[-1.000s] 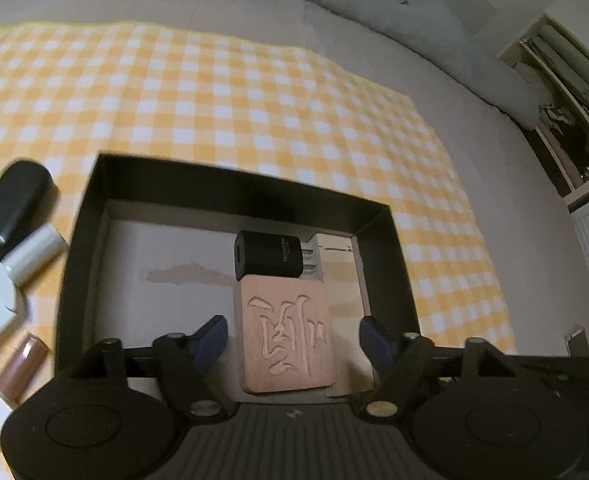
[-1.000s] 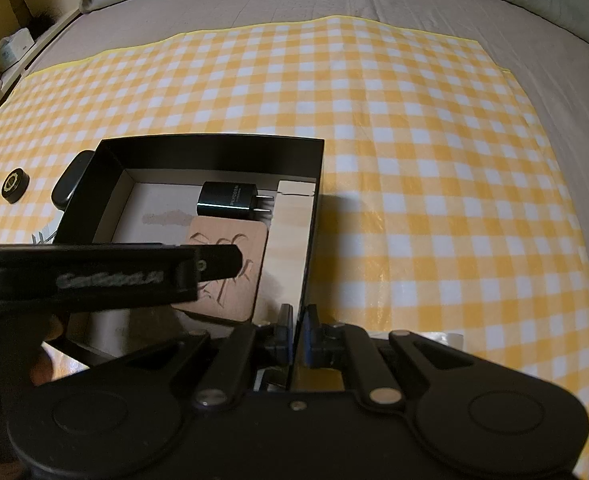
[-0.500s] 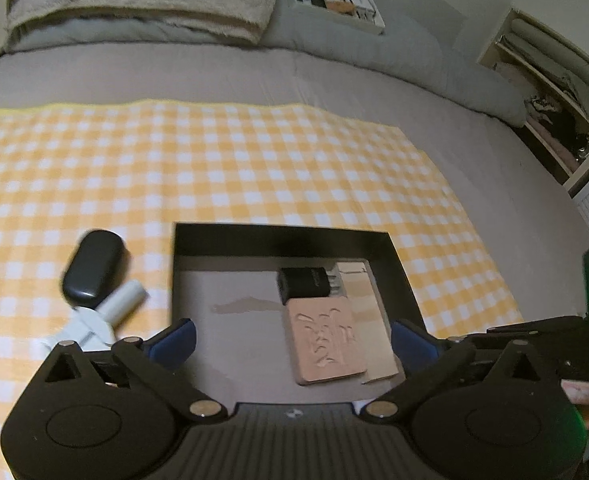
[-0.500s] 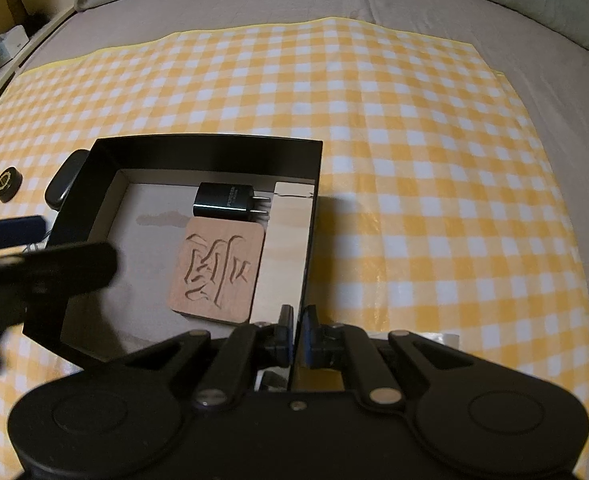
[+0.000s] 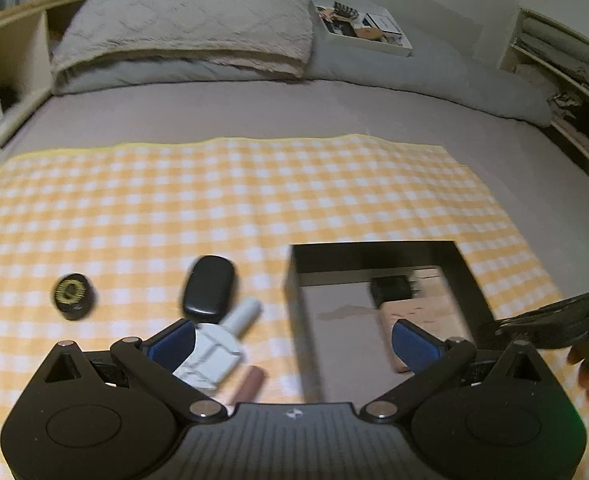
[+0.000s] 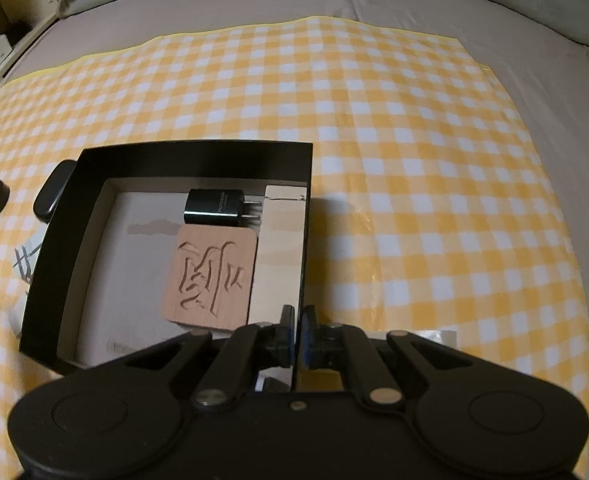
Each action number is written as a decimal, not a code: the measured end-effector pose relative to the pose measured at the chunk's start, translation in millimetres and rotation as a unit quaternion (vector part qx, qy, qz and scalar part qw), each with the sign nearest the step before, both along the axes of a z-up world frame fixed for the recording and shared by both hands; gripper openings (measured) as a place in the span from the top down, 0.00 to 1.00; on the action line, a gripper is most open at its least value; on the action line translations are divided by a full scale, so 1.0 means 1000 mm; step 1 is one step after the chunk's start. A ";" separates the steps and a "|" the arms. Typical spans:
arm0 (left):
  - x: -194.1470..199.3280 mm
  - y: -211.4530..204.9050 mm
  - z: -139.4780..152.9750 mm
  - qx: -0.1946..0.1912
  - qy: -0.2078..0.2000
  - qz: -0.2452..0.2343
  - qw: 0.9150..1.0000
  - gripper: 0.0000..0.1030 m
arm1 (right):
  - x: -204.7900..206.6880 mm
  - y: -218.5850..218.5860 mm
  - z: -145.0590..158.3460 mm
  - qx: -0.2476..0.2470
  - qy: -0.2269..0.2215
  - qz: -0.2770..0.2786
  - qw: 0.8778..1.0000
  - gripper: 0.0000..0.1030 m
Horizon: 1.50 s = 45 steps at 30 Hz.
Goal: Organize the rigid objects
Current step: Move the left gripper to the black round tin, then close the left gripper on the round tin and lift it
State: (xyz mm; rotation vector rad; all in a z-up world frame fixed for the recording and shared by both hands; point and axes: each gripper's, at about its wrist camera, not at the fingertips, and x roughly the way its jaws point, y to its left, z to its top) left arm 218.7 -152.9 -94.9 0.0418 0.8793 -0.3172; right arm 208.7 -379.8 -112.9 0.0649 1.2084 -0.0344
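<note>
Two tongs: left tongs [image 5: 294,342] spread (empty); right tongs [image 6: 296,334] pinching box wall [image 6: 304,240].

one black box [image 6: 306,216], two chargers [image 6: 214,207], one wooden coaster [image 6: 210,274]

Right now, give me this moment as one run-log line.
left gripper: open, empty | right gripper: shut on box wall | in box: wooden tile, black charger | outside: black case, white adapter
</note>
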 end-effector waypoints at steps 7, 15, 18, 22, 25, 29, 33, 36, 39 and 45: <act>-0.003 0.034 0.008 0.021 -0.019 0.022 0.999 0.00 | 0.004 0.004 -0.001 -0.007 0.000 -0.002 1.000 0.96; 0.010 0.080 0.002 0.020 -0.029 0.055 0.998 0.00 | 0.002 0.004 0.000 -0.010 -0.006 0.014 1.000 0.96; 0.021 0.094 -0.005 0.027 -0.030 0.069 0.997 0.00 | -0.001 0.003 0.001 -0.011 -0.005 0.022 1.000 0.96; 0.038 0.115 -0.016 0.031 -0.025 0.091 0.995 0.00 | -0.005 -0.001 0.000 -0.006 -0.002 0.025 1.000 0.96; 0.054 0.130 -0.025 0.032 -0.022 0.108 0.993 0.01 | -0.006 -0.003 -0.002 -0.002 0.000 0.030 1.000 0.95; 0.074 0.150 -0.035 0.034 -0.015 0.142 0.989 0.04 | -0.004 -0.006 -0.005 0.009 0.006 0.025 1.000 0.95; 0.091 0.164 -0.048 0.043 -0.005 0.163 0.986 0.07 | -0.001 -0.008 -0.007 0.012 0.007 0.024 1.000 0.94; 0.100 0.170 -0.055 0.057 -0.005 0.175 0.983 0.11 | 0.000 -0.008 -0.007 0.010 0.004 0.025 1.000 0.93; 0.107 0.169 -0.062 0.067 -0.003 0.171 0.983 0.13 | 0.004 -0.006 -0.008 0.004 0.004 0.033 0.999 0.92; 0.120 0.153 -0.076 0.092 0.011 0.138 0.986 0.22 | 0.006 -0.003 -0.011 0.008 0.003 0.042 0.999 0.94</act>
